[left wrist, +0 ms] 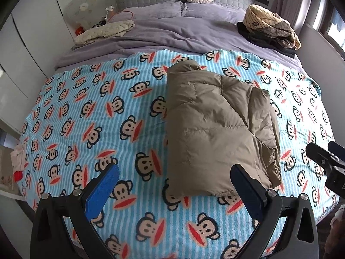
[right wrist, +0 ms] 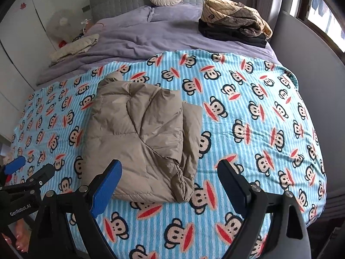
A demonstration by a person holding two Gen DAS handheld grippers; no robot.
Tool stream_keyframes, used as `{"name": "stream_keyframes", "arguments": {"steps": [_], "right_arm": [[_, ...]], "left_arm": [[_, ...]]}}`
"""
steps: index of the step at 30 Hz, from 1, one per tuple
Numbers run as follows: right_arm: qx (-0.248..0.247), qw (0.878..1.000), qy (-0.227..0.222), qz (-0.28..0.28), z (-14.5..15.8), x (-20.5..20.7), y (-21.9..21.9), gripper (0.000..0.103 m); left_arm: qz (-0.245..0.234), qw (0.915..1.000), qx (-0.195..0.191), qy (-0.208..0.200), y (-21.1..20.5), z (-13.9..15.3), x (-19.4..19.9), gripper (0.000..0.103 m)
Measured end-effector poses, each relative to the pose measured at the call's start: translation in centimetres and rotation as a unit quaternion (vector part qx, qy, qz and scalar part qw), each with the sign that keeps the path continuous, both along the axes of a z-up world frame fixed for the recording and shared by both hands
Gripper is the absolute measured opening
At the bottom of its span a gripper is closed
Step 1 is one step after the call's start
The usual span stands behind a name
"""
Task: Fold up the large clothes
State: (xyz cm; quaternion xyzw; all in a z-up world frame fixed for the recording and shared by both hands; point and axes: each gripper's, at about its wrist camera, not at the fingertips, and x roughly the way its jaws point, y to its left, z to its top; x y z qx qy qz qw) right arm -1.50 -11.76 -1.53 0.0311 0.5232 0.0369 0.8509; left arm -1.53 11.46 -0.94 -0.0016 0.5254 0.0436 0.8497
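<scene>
On the monkey-print blanket, at twelve o'clock from both tools, lies the folded tan down jacket. Left gripper and right gripper hang spread, grasping nothing. Risk: puffy filling may spring the fold apart if nudged.

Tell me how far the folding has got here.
Done, by the look: the tan puffer jacket lies folded into a compact bundle on the monkey-print blanket. In hand: nothing; the left hand-held gripper and right hand-held gripper both hover open. Left: possibly moving it to the folded stack.
</scene>
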Motion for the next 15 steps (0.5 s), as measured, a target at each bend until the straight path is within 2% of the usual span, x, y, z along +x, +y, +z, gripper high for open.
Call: {"name": "stream_keyframes", "arguments": {"steps": [15], "right_arm": [[0.001,1.0,0.001,0.003,0.06,0.0,0.38,0.092]], "left_arm": [[0.001,1.0,0.0,-0.001,0.1,0.16,0.15,0.103]]}}
